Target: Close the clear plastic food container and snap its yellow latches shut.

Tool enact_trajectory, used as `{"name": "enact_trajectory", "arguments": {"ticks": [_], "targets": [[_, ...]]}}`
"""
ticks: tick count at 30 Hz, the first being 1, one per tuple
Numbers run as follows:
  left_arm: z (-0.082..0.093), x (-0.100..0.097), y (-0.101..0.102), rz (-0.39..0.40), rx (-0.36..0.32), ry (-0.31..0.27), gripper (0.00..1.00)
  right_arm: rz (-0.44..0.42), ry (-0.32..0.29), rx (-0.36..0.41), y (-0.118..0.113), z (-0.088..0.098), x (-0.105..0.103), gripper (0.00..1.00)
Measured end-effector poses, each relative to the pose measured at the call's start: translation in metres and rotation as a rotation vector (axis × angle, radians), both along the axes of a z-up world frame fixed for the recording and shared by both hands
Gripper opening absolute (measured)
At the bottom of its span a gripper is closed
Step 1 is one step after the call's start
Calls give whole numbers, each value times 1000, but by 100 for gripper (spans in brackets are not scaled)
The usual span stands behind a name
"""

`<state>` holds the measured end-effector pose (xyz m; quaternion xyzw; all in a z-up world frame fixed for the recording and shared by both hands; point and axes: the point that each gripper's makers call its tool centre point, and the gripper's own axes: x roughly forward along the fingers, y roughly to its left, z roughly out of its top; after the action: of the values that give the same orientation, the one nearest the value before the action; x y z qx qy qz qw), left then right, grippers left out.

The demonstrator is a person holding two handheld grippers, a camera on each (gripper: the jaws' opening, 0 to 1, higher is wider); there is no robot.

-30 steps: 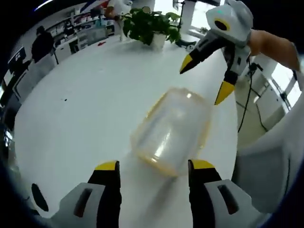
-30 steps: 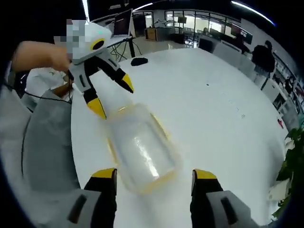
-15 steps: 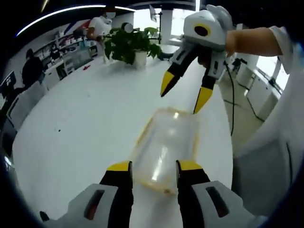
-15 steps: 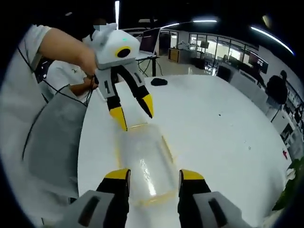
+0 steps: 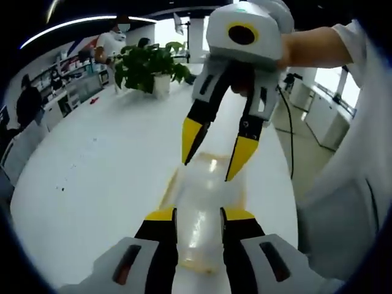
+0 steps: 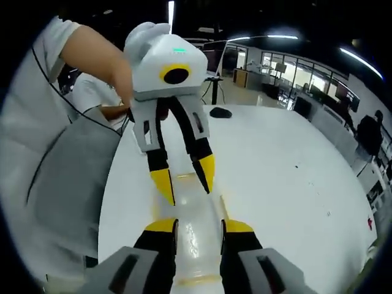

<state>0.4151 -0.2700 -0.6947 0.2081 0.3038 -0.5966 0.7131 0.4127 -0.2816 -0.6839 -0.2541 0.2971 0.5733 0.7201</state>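
white tool (image 5: pixel 214 162) – yellow tips, grey apron (image 6: pixel 70 177)

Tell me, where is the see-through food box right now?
The clear food container lies on the white table, between the left tongs at its near end and the right tongs at its far end.

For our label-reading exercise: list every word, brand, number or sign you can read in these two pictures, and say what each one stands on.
No readable text in either view.
Clear plastic food container with yellow rim: no label visible.
Left gripper and right gripper, white bodies with yellow-tipped black jaws: no lettering, only a yellow ring and a green light.
Background shelves behind the white table: too small and blurred to read.
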Motion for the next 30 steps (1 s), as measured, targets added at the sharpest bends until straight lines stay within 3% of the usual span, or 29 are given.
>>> {"name": "enact_trajectory", "arguments": {"ticks": [7,16,20,22,26,30], "targets": [[-8,-9,-9,-39,19,8,24,25,9,-41,2,-13,2,28],[-13,-22,-17,-83,35,2,29,43,33,-60,10,-19,5,29],[-20,-28,-14,-93,61,6,42,61,27,-77,13,-23,5,29],[-20,-32,-16,-105,57,-7,49,65,31,-80,14,-24,5,33],[-21,-34,-16,-141,81,-46,56,71,-4,-128,11,-32,12,54],[-21,-32,-16,-147,88,-74,58,72,23,-131,11,-34,11,53]]}}
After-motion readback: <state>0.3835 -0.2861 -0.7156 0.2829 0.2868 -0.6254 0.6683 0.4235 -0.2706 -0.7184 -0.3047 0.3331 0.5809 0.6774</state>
